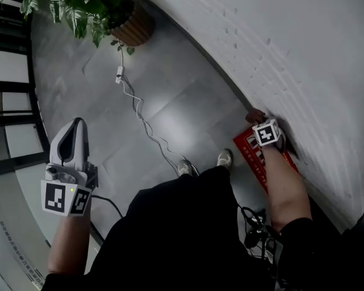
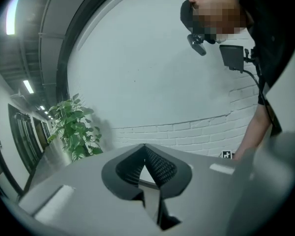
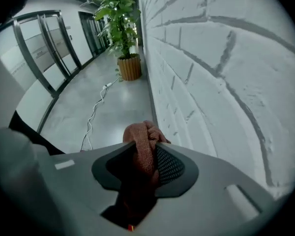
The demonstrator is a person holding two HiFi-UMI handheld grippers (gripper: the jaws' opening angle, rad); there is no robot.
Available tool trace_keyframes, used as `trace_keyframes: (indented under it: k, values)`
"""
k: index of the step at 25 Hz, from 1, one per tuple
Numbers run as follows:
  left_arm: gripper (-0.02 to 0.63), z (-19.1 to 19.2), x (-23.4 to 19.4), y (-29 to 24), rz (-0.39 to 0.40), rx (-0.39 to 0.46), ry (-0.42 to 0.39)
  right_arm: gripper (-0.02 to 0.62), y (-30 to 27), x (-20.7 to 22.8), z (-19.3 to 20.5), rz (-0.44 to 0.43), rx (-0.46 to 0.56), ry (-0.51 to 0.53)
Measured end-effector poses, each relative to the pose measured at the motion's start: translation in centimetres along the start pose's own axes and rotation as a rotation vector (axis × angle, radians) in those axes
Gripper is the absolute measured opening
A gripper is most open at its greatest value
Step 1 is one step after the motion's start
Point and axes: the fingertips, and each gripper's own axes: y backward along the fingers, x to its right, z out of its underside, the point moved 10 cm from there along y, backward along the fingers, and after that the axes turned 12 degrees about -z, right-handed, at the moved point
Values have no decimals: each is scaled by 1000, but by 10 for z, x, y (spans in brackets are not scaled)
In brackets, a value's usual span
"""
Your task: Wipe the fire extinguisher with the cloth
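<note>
While a person stands close beside the white brick wall (image 1: pixel 303 41), the right tool (image 3: pixel 147 149) points steeply down along the wall's face, its jaws pinching a bunched, rust-coloured cloth (image 3: pixel 140 134). A wad of the fabric pokes out past the tips, most likely so that cloth rather than hard plastic meets the surface to be wiped.

At the foot of the wall, right under that arm, sits what appears to be the fire extinguisher (image 1: pixel 253 150) — a red body with white lettering, largely hidden by the forearm. It could be the cylinder or its case. In the head view the cloth is at the red body's upper end, hard against the wall, but whether it touches yet cannot be told. The wiping itself looks about to begin rather than under way.

The left tool (image 2: pixel 145 151) is well out from the wall, roughly level over the grey floor (image 1: pixel 188 102), its jaws pressed together on nothing. That seems a parked pose: the wipe needs one arm, and an idle tool held clear of the wall cannot knock anything.

Farther along the wall stands a potted plant (image 1: pixel 79 8). From near it a white cable (image 1: pixel 142 120) trails across the floor toward the person's shoes — something to mind if the feet shift during the wipe.
</note>
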Motion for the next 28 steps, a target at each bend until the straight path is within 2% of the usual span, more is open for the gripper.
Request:
trace_keyframes:
  k: [2, 5, 9, 13, 15, 17, 20, 21, 22, 23, 25, 26, 28]
  values:
    - [-2, -6, 7, -6, 16, 18, 1, 114, 3, 0, 8, -25, -19, 5]
    - [-2, -12, 24, -19, 68, 44, -25, 109, 19, 0, 52, -44, -29, -103]
    - [-2, -19, 56, -41, 158, 75, -21, 109, 55, 5, 131, 13, 1, -222]
    - [-2, -22, 85, -59, 249, 121, 34, 109, 97, 3, 207, 88, 24, -339]
    - [-2, -15, 97, -65, 273, 111, 74, 107, 112, -7, 252, 87, -68, -454]
    - [-2, -6, 105, -67, 290, 88, 85, 107, 131, -16, 297, 111, -211, -604]
    - [-2, 1, 107, -69, 292, 74, 102, 104, 159, -9, 338, 241, -315, -700]
    - [-2, 3, 102, -67, 280, 73, 110, 103, 166, -11, 343, 266, -321, -715]
    - [-2, 4, 96, -64, 261, 77, 115, 103, 168, -15, 336, 259, -261, -687]
    - [-2, 6, 88, -59, 236, 85, 112, 101, 164, -20, 316, 235, -149, -595]
    - [-2, 13, 67, -45, 165, 90, 69, 100, 142, -26, 260, 192, 36, -323]
    - [-2, 17, 58, -38, 127, 81, 52, 100, 124, -28, 232, 164, 90, -209]
    - [-2, 20, 47, -27, 78, 56, 56, 100, 89, -34, 162, 86, 156, -45]
